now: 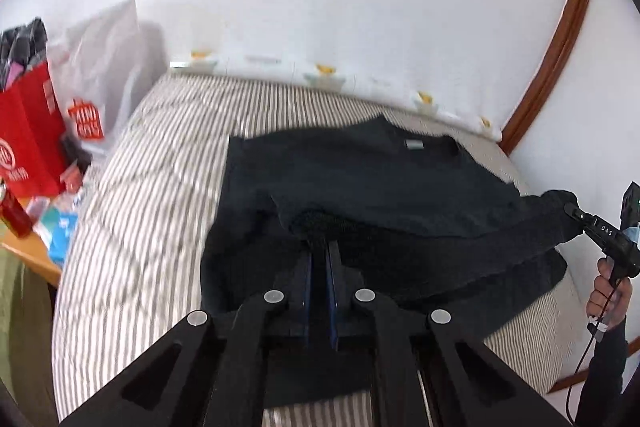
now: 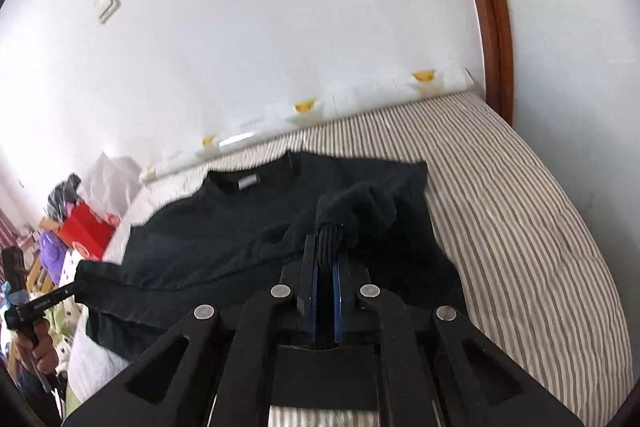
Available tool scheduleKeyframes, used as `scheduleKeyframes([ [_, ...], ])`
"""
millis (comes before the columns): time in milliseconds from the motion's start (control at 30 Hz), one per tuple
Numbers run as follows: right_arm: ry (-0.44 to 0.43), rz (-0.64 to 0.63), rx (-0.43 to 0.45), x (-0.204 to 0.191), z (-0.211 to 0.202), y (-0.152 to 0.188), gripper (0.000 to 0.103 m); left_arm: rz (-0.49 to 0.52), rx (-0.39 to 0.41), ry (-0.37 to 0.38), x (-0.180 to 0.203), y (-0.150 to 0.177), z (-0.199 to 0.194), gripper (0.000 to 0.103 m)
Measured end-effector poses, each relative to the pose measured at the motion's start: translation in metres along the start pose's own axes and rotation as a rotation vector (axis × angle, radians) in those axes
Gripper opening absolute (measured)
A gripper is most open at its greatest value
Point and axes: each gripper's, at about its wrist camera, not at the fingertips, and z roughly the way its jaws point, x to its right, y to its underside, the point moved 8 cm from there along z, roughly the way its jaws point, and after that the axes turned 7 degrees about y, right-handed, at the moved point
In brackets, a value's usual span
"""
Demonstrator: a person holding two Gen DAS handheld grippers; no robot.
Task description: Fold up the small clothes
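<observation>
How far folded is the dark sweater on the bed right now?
Partly folded: the dark sweater lies collar-up on the striped bed, while the left gripper and right gripper lift its lower part.

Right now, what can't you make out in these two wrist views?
- Left wrist: near hem of the dark sweater hidden behind the left hand-held gripper.
- Right wrist: near part of the striped bed hidden by the right hand-held gripper.
- Both: neck label too small to read.
</observation>
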Motion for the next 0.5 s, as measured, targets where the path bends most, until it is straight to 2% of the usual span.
scheduleKeyframes([
  [233,0.001,0.025,-0.017,-0.001,0.045,-0.026,0.005,0.015,-0.007,-0.041,-0.008,-0.032,0.038,0.007],
  [500,0.017,0.074,-0.090,0.009,0.107,-0.031,0.006,-0.014,-0.058,-0.057,-0.025,-0.046,0.079,0.008],
])
